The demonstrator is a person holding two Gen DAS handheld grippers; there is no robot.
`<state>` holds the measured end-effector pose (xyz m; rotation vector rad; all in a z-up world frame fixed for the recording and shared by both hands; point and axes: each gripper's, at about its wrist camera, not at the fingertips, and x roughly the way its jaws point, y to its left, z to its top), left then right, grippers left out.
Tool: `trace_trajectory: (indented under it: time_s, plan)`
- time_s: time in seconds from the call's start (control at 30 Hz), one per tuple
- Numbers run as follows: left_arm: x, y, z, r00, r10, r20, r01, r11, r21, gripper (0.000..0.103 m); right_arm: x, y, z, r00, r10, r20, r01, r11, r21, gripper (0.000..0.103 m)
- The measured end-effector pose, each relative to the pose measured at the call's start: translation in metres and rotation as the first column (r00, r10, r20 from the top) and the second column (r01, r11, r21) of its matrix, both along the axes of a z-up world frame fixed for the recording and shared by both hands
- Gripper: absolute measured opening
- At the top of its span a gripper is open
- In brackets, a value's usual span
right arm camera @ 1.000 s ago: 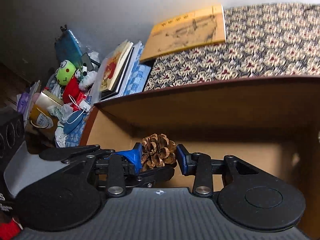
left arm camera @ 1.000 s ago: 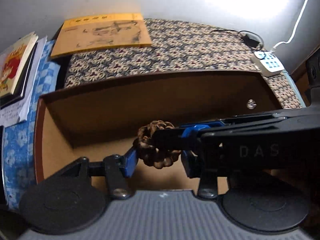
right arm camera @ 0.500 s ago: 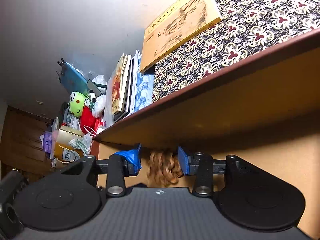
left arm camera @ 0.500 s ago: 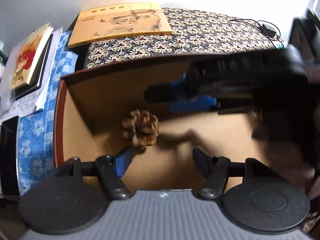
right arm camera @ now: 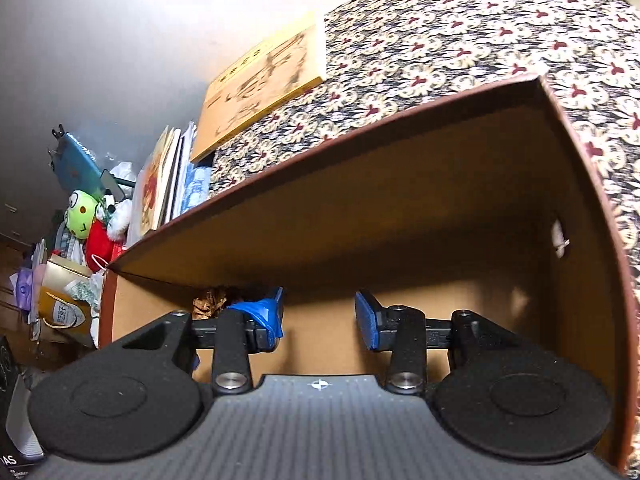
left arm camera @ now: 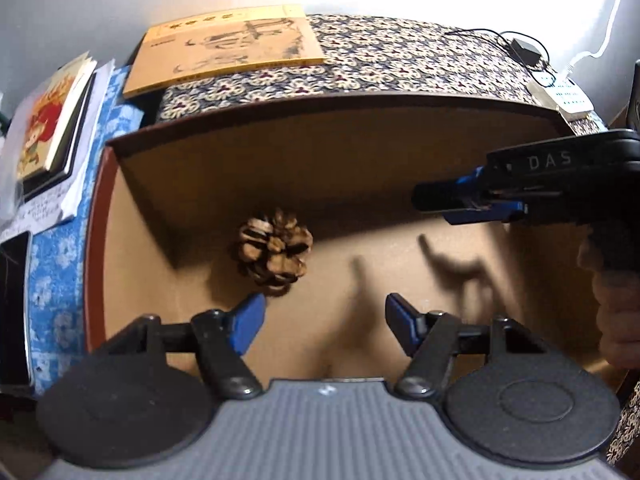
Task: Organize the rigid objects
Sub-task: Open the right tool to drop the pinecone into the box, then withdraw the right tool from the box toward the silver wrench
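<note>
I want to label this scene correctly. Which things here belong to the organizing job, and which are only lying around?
Part of the job:
- pine cone, lying inside the box
- cardboard box
- left gripper, fingers open
- right gripper, fingers open

Just lying about:
- yellow book on the patterned cloth
- stacked books
- frog plush toy
- white remote

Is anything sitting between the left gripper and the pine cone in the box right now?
Nothing visible does. The pine cone lies on the floor of the box, just beyond the left gripper, whose jaws are open. The right gripper hangs off to the right over the box, clear of that path.
</note>
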<state>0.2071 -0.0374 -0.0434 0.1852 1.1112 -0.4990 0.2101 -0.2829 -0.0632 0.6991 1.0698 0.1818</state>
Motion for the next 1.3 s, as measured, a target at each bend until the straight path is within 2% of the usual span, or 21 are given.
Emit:
trace_trajectory:
  time_s: [0.17, 0.37, 0.5, 0.67, 0.97, 1.3]
  plan:
    - [-0.006, -0.013, -0.001, 1.0, -0.015, 0.006, 0.015, 1.0, 0.013, 0.068, -0.008, -0.005, 0.003, 1.0, -0.007, 0.01, 0.007, 1.0, -0.012, 0.024]
    - [-0.016, -0.019, 0.011, 0.999, -0.003, 0.052, 0.001, 0.999, 0.038, 0.068, -0.021, -0.006, 0.022, 0.997, -0.001, 0.08, 0.004, 1.0, -0.03, 0.024]
    - [-0.025, -0.02, 0.026, 0.994, 0.031, 0.105, -0.037, 0.998, 0.06, 0.068, -0.036, -0.006, 0.037, 0.992, 0.01, 0.128, -0.002, 0.998, -0.059, 0.025]
    - [-0.038, -0.023, 0.039, 0.985, 0.074, 0.155, -0.089, 0.992, 0.092, 0.07, -0.056, -0.001, 0.048, 0.989, 0.034, 0.141, -0.024, 0.997, -0.072, 0.025]
    - [-0.07, -0.03, 0.048, 0.971, 0.151, 0.184, -0.176, 0.976, 0.125, 0.071, -0.089, 0.009, 0.058, 0.984, 0.063, 0.167, -0.036, 0.986, -0.161, 0.025]
    - [-0.105, -0.032, 0.056, 0.946, 0.244, 0.214, -0.282, 0.944, 0.169, 0.074, -0.124, 0.002, 0.069, 0.975, 0.068, 0.214, -0.036, 0.988, -0.15, 0.025]
